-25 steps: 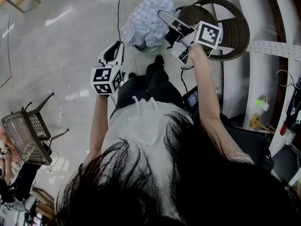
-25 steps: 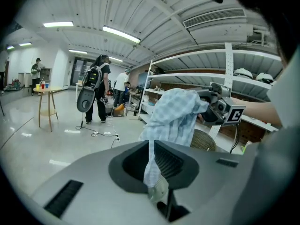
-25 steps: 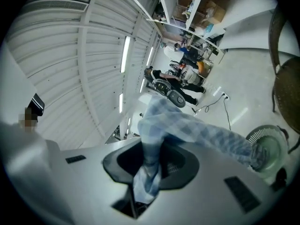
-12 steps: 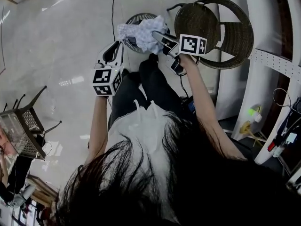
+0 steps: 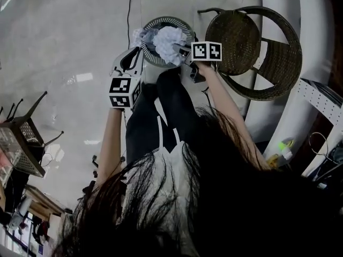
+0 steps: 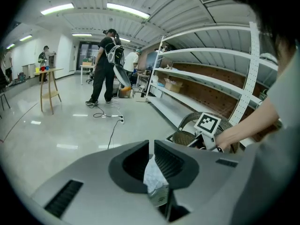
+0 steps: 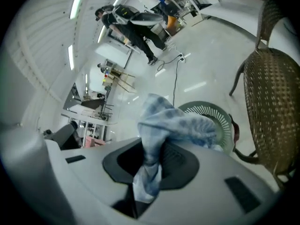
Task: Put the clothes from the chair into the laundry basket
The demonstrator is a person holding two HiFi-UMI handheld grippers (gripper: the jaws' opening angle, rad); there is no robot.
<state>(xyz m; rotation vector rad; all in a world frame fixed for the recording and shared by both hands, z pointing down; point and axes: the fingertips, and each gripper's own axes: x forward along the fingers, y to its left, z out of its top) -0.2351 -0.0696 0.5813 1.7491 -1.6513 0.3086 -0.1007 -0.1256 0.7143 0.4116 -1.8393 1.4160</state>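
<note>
Directly over the laundry basket (image 5: 170,19) hangs the checked cloth (image 5: 167,39) — left gripper (image 5: 137,51) and right gripper (image 5: 183,50) both clamp it.

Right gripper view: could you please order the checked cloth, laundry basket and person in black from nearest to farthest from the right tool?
1. Checked cloth: clamped, centre.
2. Laundry basket: beyond, right.
3. Person in black: far, top.

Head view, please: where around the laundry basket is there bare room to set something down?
The seat of the wicker chair is bare, and so is the floor left of the laundry basket, beyond the cable. The basket itself is crowded with checked cloth.
</note>
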